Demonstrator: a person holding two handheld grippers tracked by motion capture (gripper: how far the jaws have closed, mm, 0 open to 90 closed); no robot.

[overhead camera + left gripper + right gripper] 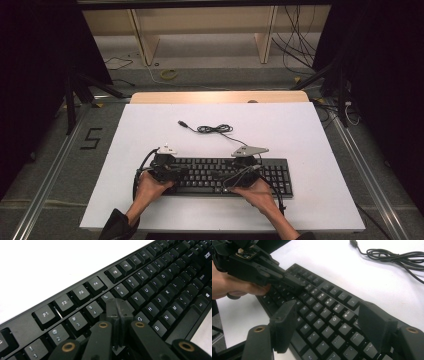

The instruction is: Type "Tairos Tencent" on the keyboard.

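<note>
Two grippers work over the keyboard (225,176), which lies near the front edge of the white table (310,130). Left gripper (118,308): jaws closed on nothing, tips seemingly pressing keys around R and T. Right gripper (329,325): jaws open, hovering above the right-hand keys. Judged step: key pressing; next, a steady vertical touch. Keyboard black, full-size, white legends, cable (212,128) coiled beyond.

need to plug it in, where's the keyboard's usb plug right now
The usb plug lies loose on the white table in the high view, behind the keyboard, left of the coiled cable; in the right gripper view it sits at the top edge.
</note>
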